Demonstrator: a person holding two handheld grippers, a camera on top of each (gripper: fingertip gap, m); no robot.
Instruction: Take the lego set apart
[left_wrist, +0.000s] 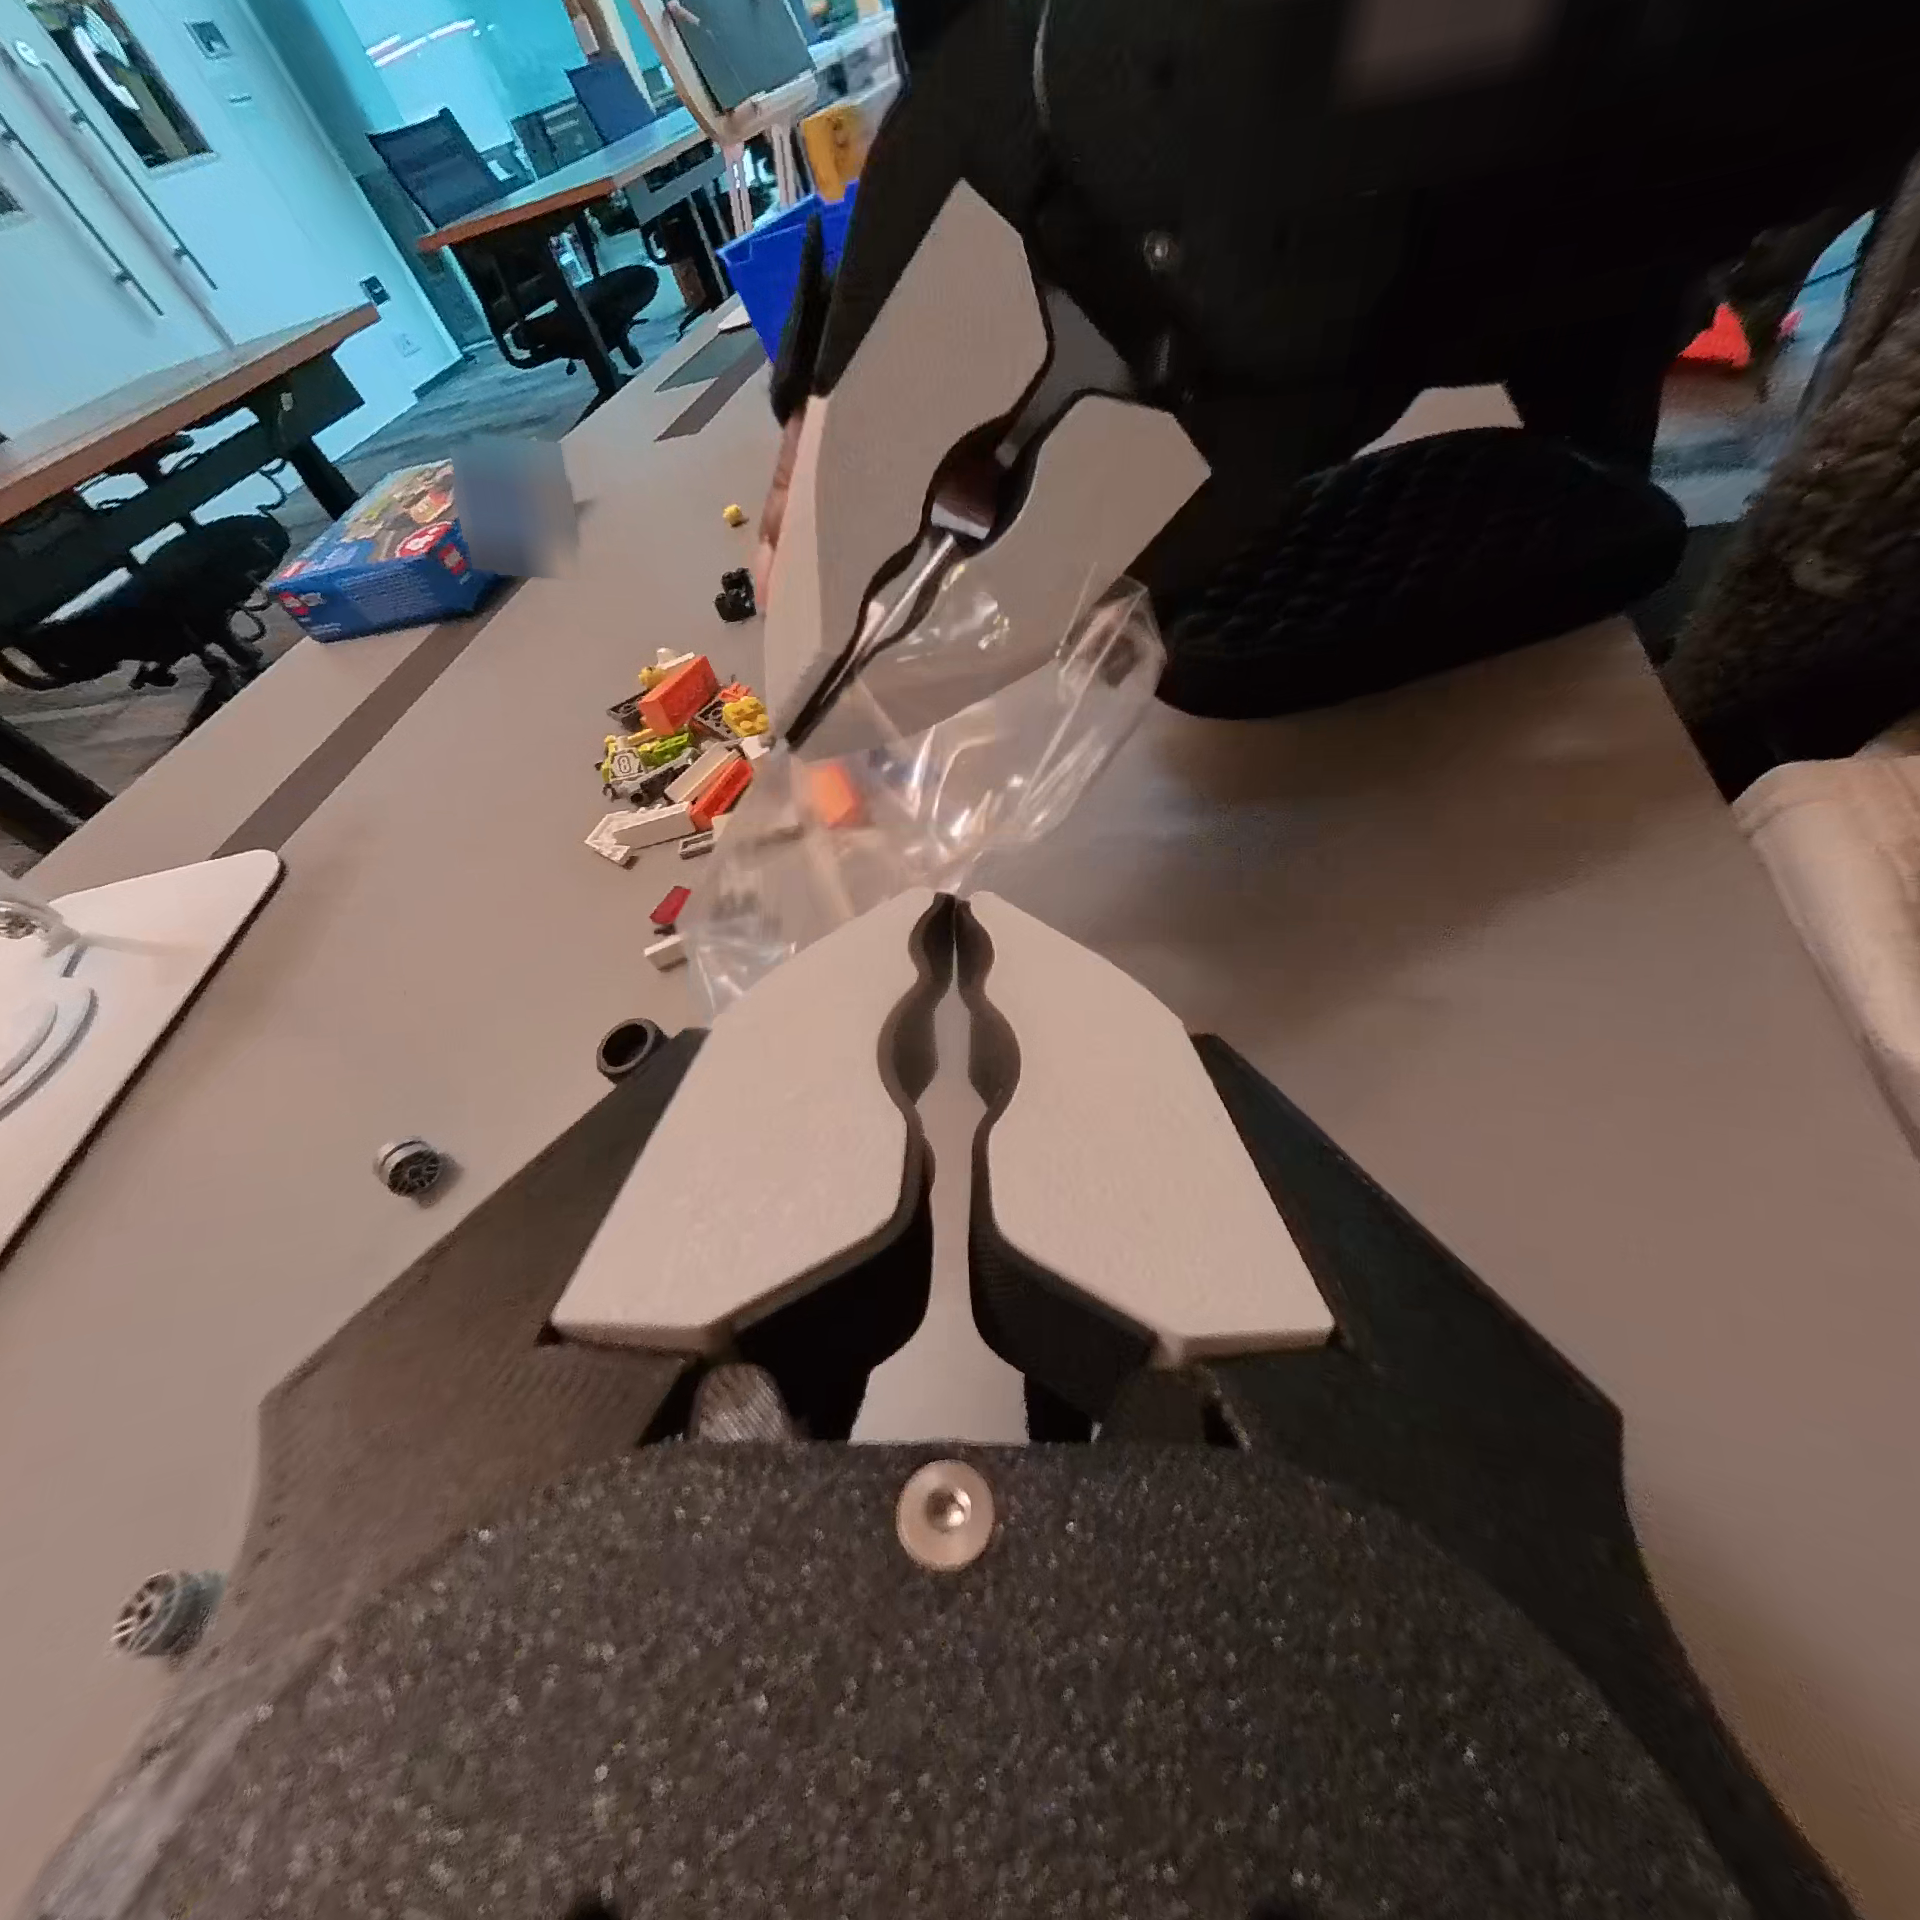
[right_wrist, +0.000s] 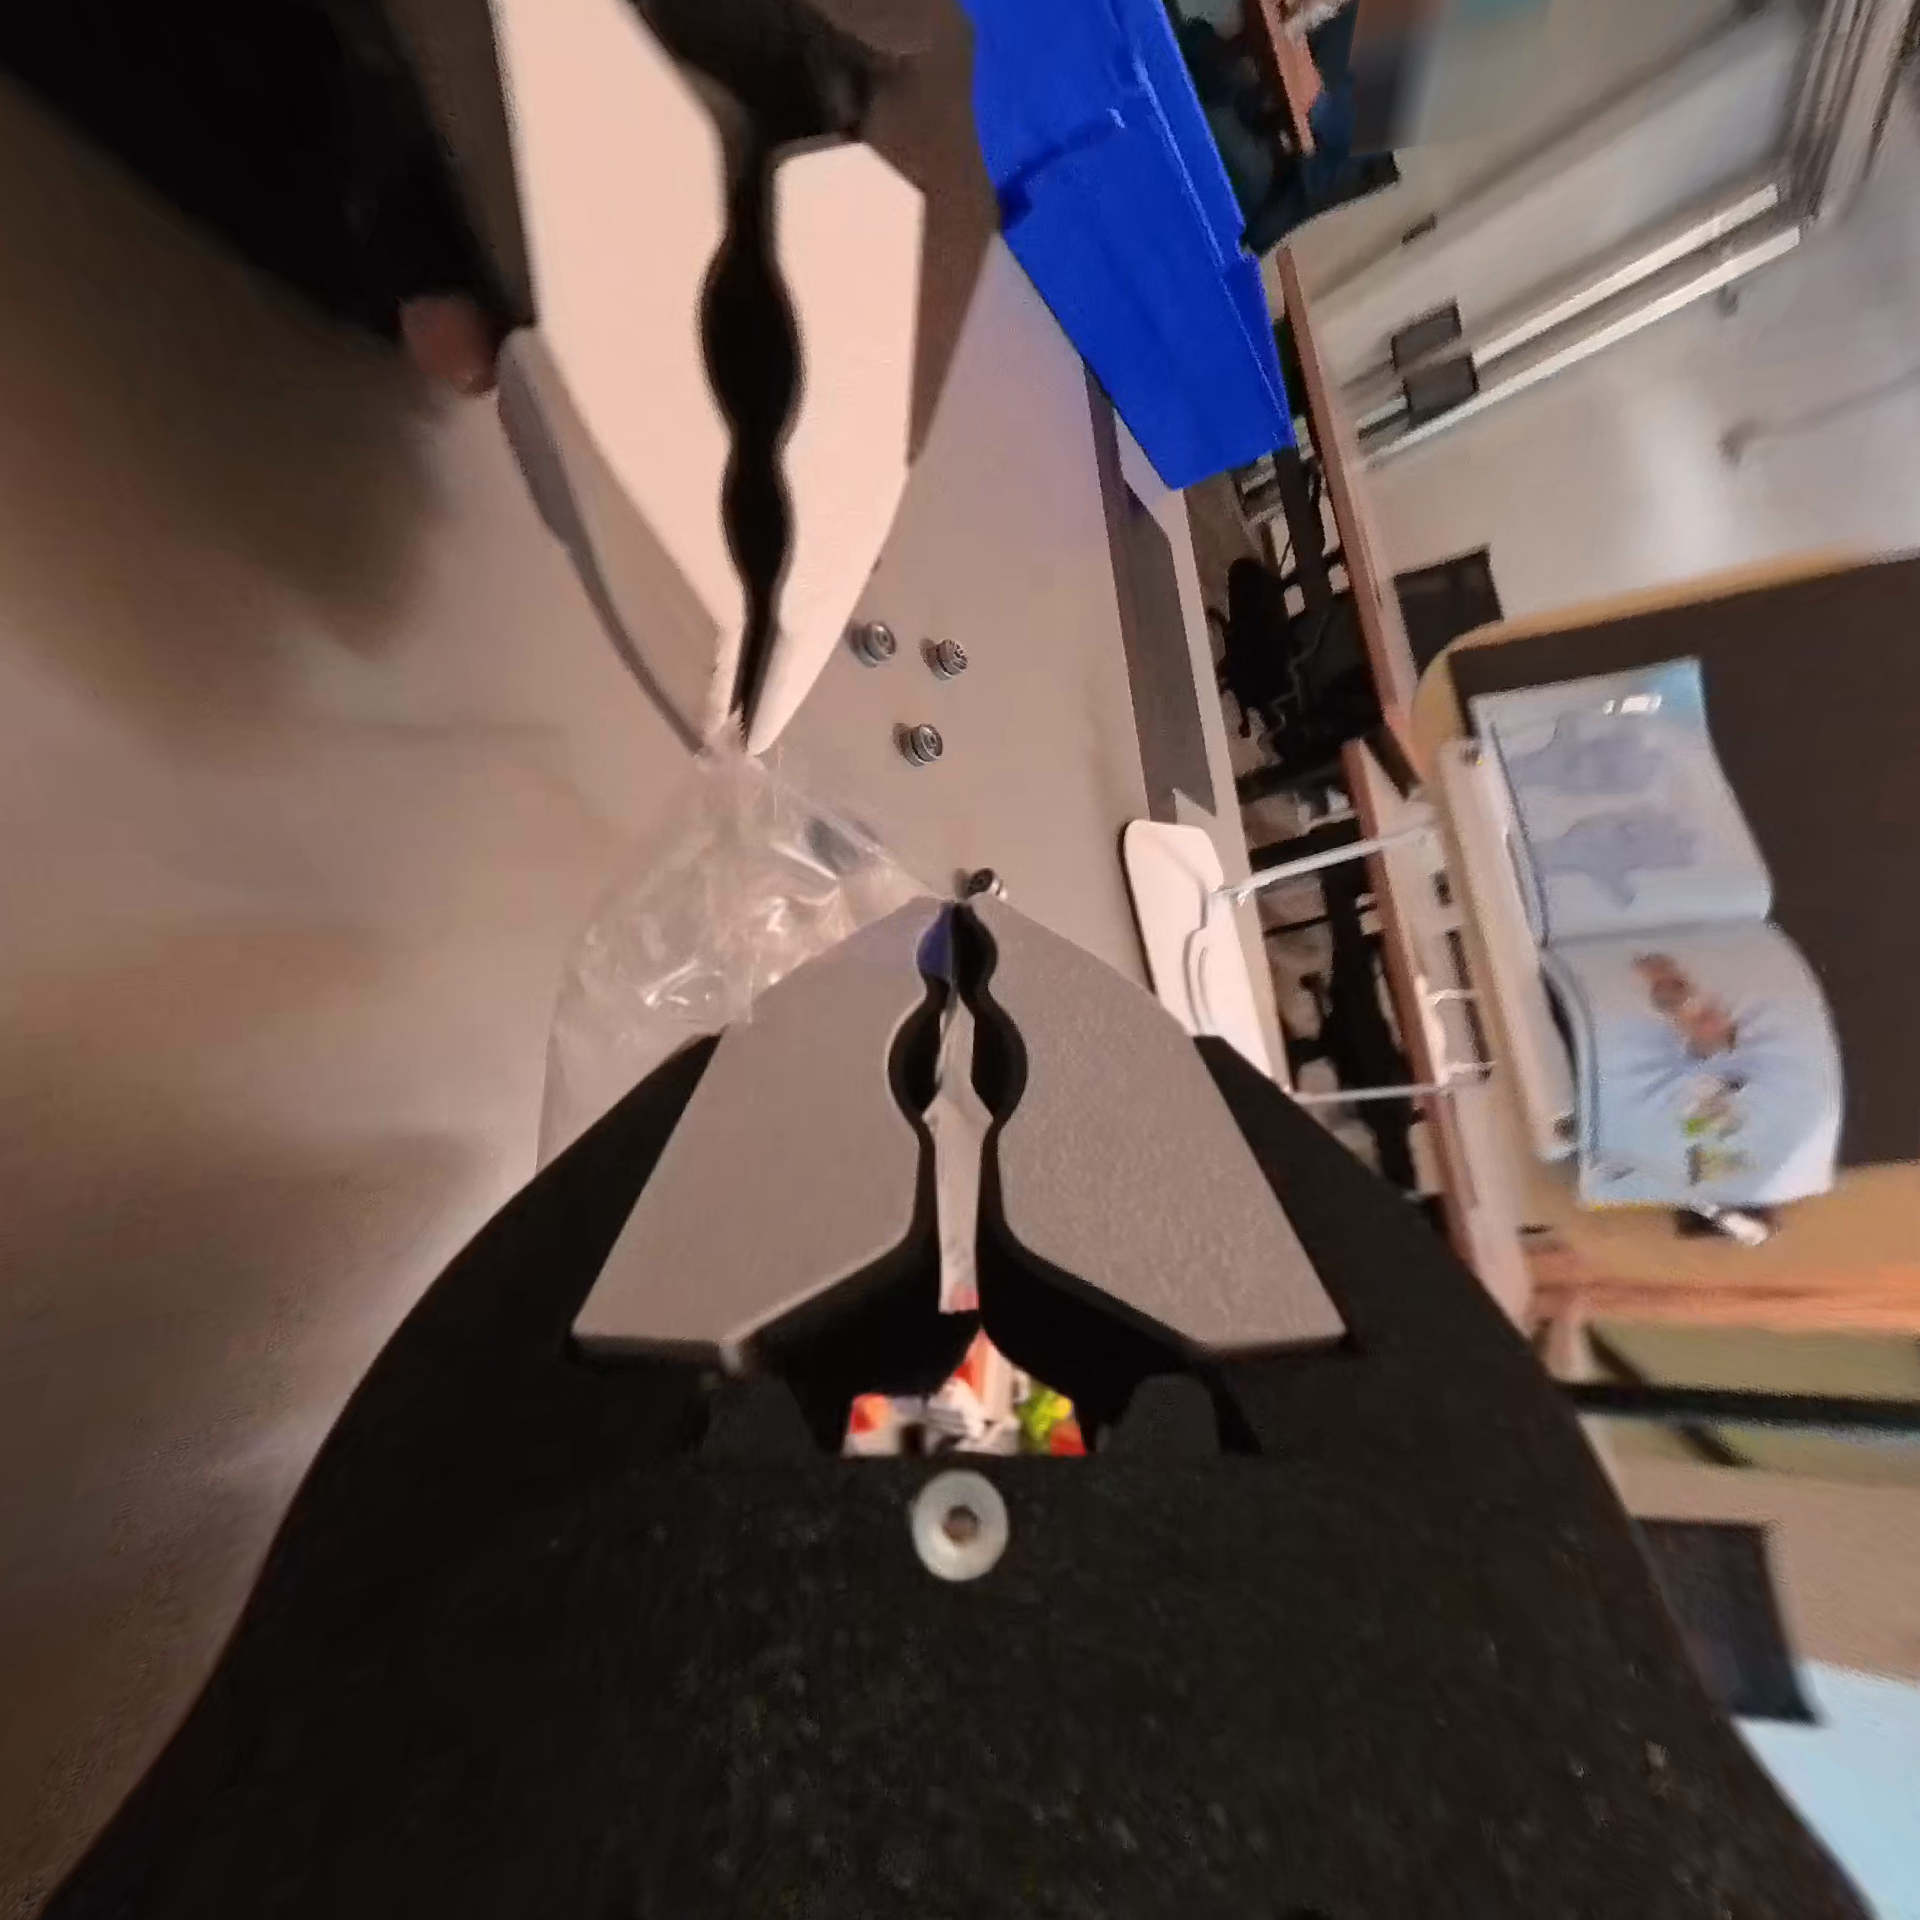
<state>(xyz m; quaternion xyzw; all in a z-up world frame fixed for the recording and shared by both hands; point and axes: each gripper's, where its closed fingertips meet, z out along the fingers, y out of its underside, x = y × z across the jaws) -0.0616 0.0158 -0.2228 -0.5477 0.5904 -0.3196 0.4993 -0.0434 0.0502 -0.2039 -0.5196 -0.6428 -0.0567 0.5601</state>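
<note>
A clear plastic bag (left_wrist: 940, 758) is stretched in the air between my two grippers above the grey table (left_wrist: 1351, 987). My left gripper (left_wrist: 948, 904) is shut on one corner of the bag. My right gripper (right_wrist: 951, 916) is shut on the opposite edge, with film running back between its fingers; it shows in the left wrist view (left_wrist: 795, 740) coming down from above. The bag also shows in the right wrist view (right_wrist: 717, 914), with the left gripper (right_wrist: 743, 732) pinching its far end. A pile of loose lego pieces (left_wrist: 681, 748) lies on the table beyond the bag. An orange brick (left_wrist: 836, 795) shows through the film.
Loose wheels (left_wrist: 414, 1169) (right_wrist: 920, 743) and a black tyre (left_wrist: 629, 1044) lie on the table. A blue lego box (left_wrist: 384, 577) sits far left, a white board (left_wrist: 135, 956) at the left edge, a blue bin (right_wrist: 1132, 239) at the table's end. A booklet on a stand (right_wrist: 1662, 935) is nearby.
</note>
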